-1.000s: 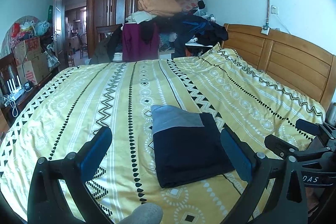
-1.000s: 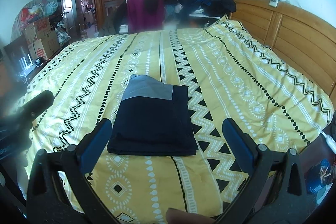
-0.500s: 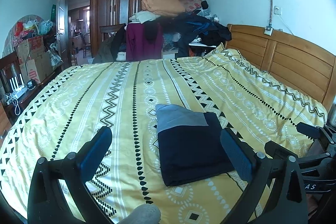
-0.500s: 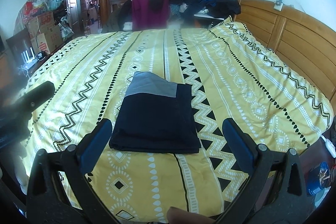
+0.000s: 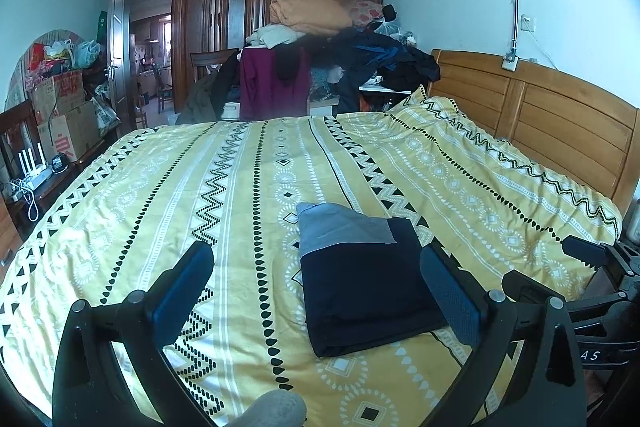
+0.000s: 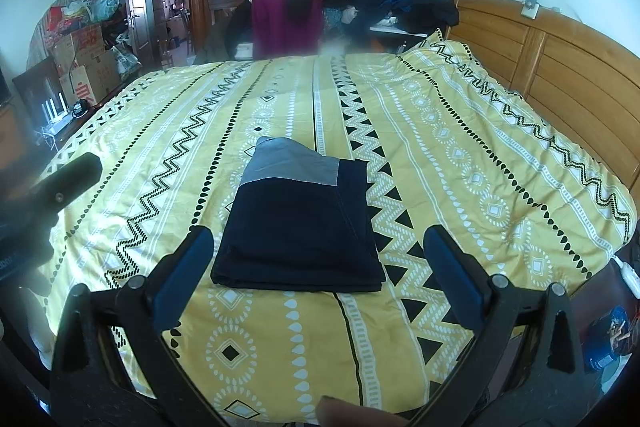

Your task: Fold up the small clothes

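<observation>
Left wrist view: the folded garment [image 5: 360, 279] — navy with a grey band at its far end — lies flat on the yellow bedspread [image 5: 160, 195], lower centre-right of the frame. The left gripper [image 5: 316, 291] hangs above the near edge, fingers spread wide and empty. Right wrist view: the right gripper [image 6: 316, 267] is likewise released — the garment sits centre frame between its pads [image 6: 182, 273].
</observation>
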{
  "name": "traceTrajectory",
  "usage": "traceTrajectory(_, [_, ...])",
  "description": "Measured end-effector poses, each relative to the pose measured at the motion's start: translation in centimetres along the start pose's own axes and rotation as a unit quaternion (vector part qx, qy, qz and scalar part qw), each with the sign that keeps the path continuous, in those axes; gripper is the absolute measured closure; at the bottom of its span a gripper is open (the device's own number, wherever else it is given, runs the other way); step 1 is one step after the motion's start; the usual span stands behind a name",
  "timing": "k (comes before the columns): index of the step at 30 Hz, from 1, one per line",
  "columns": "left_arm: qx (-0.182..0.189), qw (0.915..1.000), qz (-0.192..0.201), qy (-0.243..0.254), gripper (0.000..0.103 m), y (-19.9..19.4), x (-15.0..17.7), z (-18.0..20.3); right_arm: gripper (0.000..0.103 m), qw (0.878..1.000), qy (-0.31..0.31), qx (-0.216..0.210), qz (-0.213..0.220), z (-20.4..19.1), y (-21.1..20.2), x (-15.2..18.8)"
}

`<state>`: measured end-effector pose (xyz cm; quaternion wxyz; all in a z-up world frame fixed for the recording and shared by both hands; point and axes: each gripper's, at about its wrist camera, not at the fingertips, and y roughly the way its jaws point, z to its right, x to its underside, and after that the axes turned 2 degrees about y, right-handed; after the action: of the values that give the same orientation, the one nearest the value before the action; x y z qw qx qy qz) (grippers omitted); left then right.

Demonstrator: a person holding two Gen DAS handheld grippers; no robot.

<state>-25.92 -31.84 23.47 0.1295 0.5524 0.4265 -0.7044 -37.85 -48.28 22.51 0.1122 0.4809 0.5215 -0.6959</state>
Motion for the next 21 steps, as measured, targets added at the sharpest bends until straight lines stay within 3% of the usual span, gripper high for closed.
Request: traceTrajectory(21, [-0.005, 0.9999, -0.005, 0.007, 0.0, 0.53, 0.07, 0.25, 0.0, 1.0, 0.004, -0.005, -0.006, -0.13, 0.42, 0.19])
